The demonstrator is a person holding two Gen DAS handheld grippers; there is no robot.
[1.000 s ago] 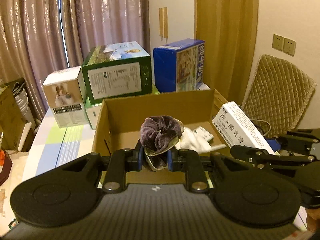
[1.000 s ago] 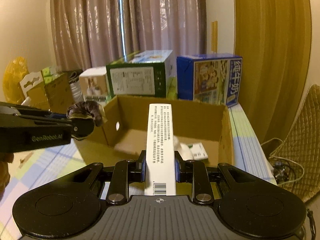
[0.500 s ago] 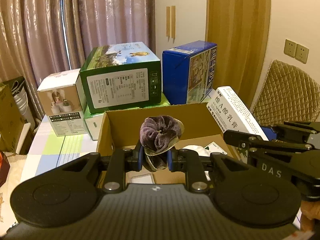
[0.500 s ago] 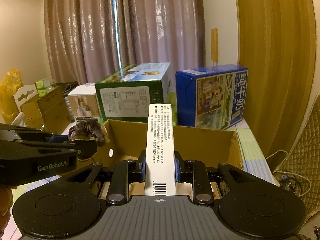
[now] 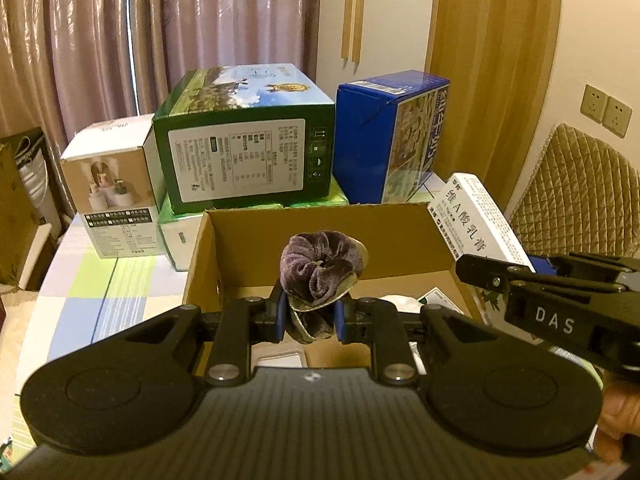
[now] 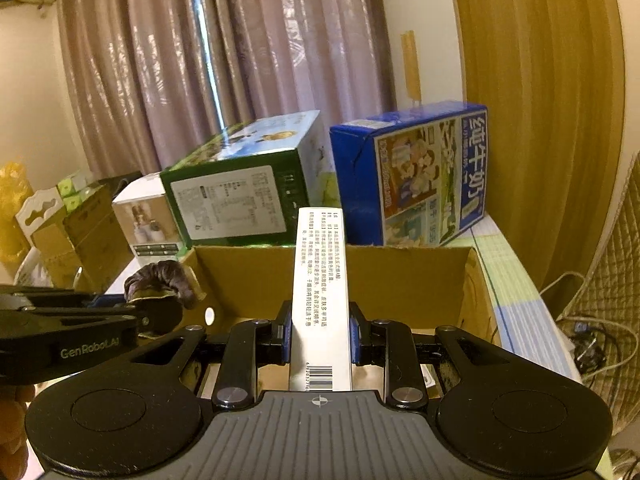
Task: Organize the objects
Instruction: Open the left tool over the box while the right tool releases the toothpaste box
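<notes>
My left gripper (image 5: 310, 316) is shut on a dark purple velvet scrunchie (image 5: 320, 266), held above the near side of an open cardboard box (image 5: 312, 220). In the right wrist view the scrunchie (image 6: 160, 280) shows at the left, over the box's left wall. My right gripper (image 6: 320, 330) is shut on a long white medicine carton (image 6: 320, 280) with black print and a barcode, held over the cardboard box (image 6: 400, 272). The left wrist view shows that carton (image 5: 476, 220) at the box's right wall. White items (image 5: 400, 302) lie on the box floor.
Behind the cardboard box stand a green carton (image 5: 244, 140), a blue milk carton (image 5: 392, 140) and a small white product box (image 5: 112, 188) on a checked tablecloth (image 5: 100, 292). A quilted chair back (image 5: 580, 196) is at the right; curtains hang behind. Cables (image 6: 592, 344) lie right of the table.
Both grippers have risen and tilted up with their loads, so the cartons behind the box fill more of the view and less of the box floor shows.
</notes>
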